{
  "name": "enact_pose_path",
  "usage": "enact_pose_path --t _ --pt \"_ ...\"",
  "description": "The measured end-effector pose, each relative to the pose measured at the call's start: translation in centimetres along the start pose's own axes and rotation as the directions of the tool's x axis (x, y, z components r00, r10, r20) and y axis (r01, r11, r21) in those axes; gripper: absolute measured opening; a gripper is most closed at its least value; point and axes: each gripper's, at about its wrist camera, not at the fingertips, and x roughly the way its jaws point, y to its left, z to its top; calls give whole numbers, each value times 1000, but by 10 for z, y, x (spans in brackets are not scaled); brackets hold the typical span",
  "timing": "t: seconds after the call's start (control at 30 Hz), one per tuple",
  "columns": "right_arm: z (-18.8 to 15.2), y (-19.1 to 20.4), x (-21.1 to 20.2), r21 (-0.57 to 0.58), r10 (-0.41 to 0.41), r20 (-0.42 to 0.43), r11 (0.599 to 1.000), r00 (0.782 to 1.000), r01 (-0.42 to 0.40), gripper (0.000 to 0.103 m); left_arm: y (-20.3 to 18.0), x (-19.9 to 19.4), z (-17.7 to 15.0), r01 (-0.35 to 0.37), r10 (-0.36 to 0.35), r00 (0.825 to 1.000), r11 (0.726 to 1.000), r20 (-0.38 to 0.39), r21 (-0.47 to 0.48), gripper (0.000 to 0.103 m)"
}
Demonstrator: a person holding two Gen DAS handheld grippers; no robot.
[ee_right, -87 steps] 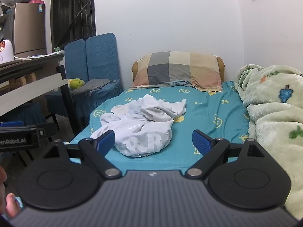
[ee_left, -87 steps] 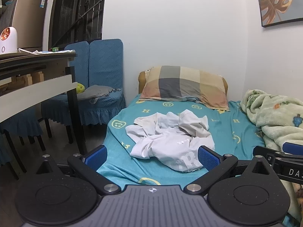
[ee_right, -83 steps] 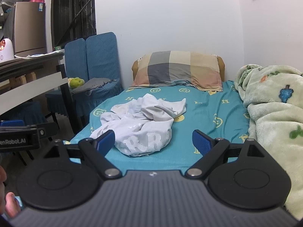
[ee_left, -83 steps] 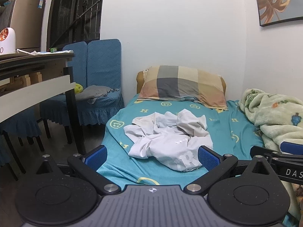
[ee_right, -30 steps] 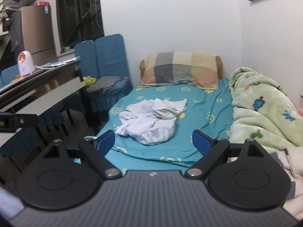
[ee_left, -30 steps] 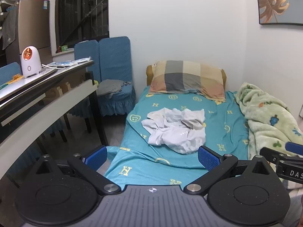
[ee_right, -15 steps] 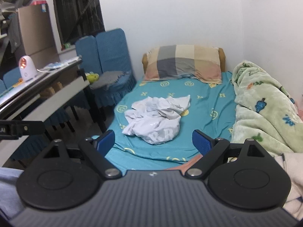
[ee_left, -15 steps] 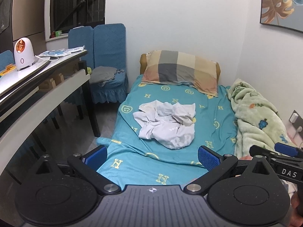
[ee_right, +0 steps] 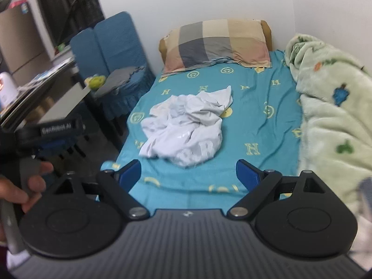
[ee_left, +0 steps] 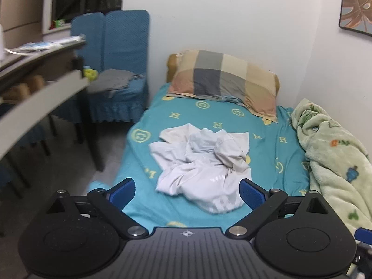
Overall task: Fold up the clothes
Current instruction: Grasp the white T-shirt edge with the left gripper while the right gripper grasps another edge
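**Crumpled white tee on the bed, both claws held back**

Small bedroom with white walls, pretty much filled by a bed covered in a teal sheet printed with yellow smileys and H letters [ee_left: 204, 116]. A plaid pillow in grey, beige and pink blocks [ee_left: 223, 81] is propped at the head end against the wall. A pale green fleece blanket with little cartoon prints [ee_left: 334, 153] is bunched along the right side of the bed. Two chairs with blue fabric covers [ee_left: 116, 69] are seen beside the bed on the left, with some grey cloth [ee_left: 111, 81] dumped on the seat, and a grey-topped counter [ee_left: 41, 88] sits nearer the camera on that side.

The crumpled white T-shirt [ee_left: 202, 165] is found in a heap around the middle of the bed, with some pale lettering visible on its near edge from the right wrist view [ee_right: 186, 125].

The left claw [ee_left: 187, 190] is held with its blue-padded fingers spread wide, nothing between them, short of the shirt. Same story for the right claw [ee_right: 188, 172]: fingers apart, gripping nothing, not touching the fabric. A hand [ee_right: 21, 186] is seen at the left edge of the right wrist view, wrapped around the other tool's handle.
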Motion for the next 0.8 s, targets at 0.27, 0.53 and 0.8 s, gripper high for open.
enact_pose_path --t 0.27,0.53,0.8 --pt "-18 -31 112 -54 -18 120 998 993 24 90 9 179 -3 87 -87 996 996 -19 -11 90" --pt "-21 -65 191 -24 48 115 999 992 -46 90 -13 335 -4 119 -121 990 992 -71 -34 67" --pt "-24 -87 223 9 52 111 999 992 -53 90 -19 346 -27 123 -123 989 992 -86 -3 11"
